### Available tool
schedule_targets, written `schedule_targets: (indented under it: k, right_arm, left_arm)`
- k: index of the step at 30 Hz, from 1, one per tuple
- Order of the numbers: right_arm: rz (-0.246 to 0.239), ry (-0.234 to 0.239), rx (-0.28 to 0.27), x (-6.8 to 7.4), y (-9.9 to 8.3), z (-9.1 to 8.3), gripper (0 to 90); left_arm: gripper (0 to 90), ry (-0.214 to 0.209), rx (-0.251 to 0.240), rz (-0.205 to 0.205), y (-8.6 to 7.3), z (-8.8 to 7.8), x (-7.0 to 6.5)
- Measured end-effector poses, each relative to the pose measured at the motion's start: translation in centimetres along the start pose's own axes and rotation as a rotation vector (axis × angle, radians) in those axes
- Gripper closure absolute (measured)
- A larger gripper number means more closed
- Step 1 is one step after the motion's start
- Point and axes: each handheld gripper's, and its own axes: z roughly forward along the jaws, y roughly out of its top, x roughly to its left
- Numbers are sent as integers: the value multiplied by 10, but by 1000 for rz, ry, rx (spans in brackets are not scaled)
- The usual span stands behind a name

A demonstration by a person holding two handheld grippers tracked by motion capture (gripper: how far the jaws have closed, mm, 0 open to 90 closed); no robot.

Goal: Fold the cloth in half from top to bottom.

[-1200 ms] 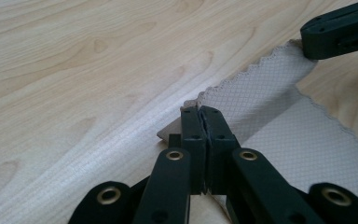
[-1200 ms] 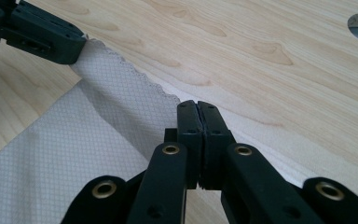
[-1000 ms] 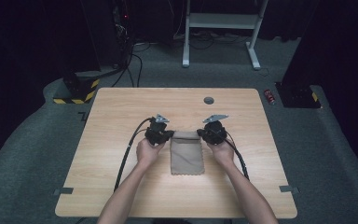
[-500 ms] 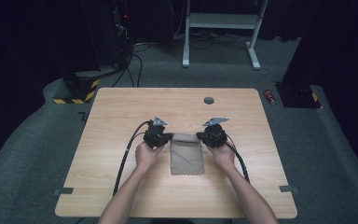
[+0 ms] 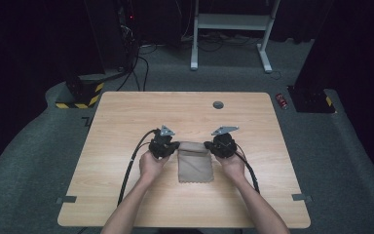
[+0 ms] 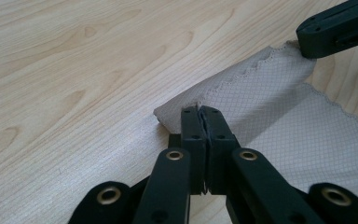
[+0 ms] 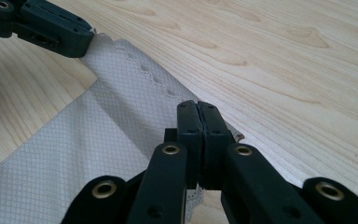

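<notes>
A beige cloth [image 5: 195, 168] with scalloped edges lies at the middle of the wooden table [image 5: 126, 112]. My left gripper [image 5: 172, 146] is shut on the cloth's far left corner, and my right gripper [image 5: 209, 146] is shut on the far right corner. In the left gripper view the closed jaws [image 6: 200, 112] pinch the corner of the cloth [image 6: 261, 88], whose edge runs raised to the right gripper [image 6: 335, 25]. The right gripper view has its closed jaws [image 7: 198, 108] on the cloth [image 7: 98, 130], with the left gripper [image 7: 51, 28] at the far end of the edge.
A small dark round grommet [image 5: 218, 104] sits in the table near its far edge. Black cables [image 5: 131, 163] trail from both grippers toward the person. Beyond the table stand a white desk frame [image 5: 231, 22] and dark equipment on grey carpet.
Both grippers have crept slightly toward the person, drawing the cloth's far edge with them. Their jaws stay closed on the corners.
</notes>
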Motion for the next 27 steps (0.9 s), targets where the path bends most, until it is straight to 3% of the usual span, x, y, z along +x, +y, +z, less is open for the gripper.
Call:
schedule_targets:
  k: [6, 14, 27]
  right_arm:
    - [16, 6, -3, 0, -3, -4, 886]
    - [5, 12, -12, 4, -5, -7, 886]
    - [-13, 20, -9, 8, -12, -9, 886]
  left_arm:
    - [885, -11, -13, 4, -1, -3, -5]
    - [885, -24, -17, -14, -9, -4, -5]
    - [885, -30, -32, -1, -12, -10, -9]
